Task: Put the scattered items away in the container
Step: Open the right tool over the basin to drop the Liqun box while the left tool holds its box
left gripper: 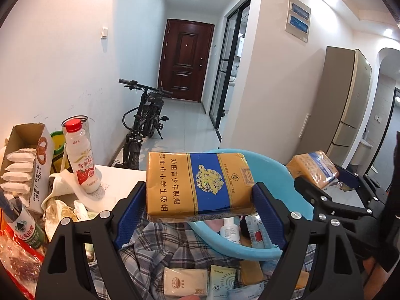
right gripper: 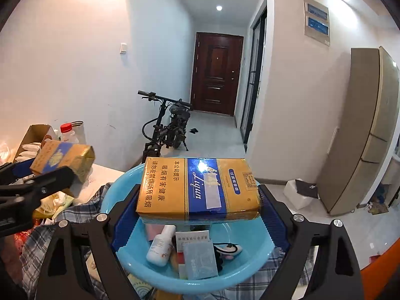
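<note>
Held carton [right gripper: 198, 191] hides the basin's [right gripper: 117, 192] far rim.

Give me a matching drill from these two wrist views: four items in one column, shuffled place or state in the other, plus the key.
Items
1. right tongs' cigarette pack
2. white lotion bottle
3. red-capped milk drink bottle
4. plaid shirt

Place or state
A. upright on the white tabletop
B. lying inside the blue basin
C. spread under the basin
D. clamped above the basin

Pairs: 1-D, 2-B, 3-A, 4-C
</note>
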A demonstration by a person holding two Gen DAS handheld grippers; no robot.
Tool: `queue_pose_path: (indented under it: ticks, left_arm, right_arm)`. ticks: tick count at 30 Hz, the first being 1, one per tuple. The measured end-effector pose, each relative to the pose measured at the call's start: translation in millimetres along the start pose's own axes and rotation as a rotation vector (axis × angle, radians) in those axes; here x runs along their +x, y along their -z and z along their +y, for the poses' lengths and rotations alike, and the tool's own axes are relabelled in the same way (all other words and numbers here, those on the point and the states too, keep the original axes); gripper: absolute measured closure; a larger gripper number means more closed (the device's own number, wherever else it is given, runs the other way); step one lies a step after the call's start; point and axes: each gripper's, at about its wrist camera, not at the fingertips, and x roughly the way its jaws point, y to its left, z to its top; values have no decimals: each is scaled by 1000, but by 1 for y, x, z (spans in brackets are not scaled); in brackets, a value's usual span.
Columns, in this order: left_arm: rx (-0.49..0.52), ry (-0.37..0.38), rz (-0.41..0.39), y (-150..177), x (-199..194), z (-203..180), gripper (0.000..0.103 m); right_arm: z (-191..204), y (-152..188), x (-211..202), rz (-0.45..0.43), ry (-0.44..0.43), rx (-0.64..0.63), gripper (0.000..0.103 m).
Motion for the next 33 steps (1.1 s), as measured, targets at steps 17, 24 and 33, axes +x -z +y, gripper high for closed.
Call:
queue_pose_path:
  ticks: [17,24,33]
  left_arm:
    - [124,-72,50,16,29,-25,20]
    - [128,-81,47,16,28,-25,20]
    - [116,-87,52,16,27,-23,20]
  right_arm:
    - [-19,8,7,18,-30,39,14]
    - [-16,10,10,26,-32,41,14]
    - [-17,12,11,30,-64,39,13]
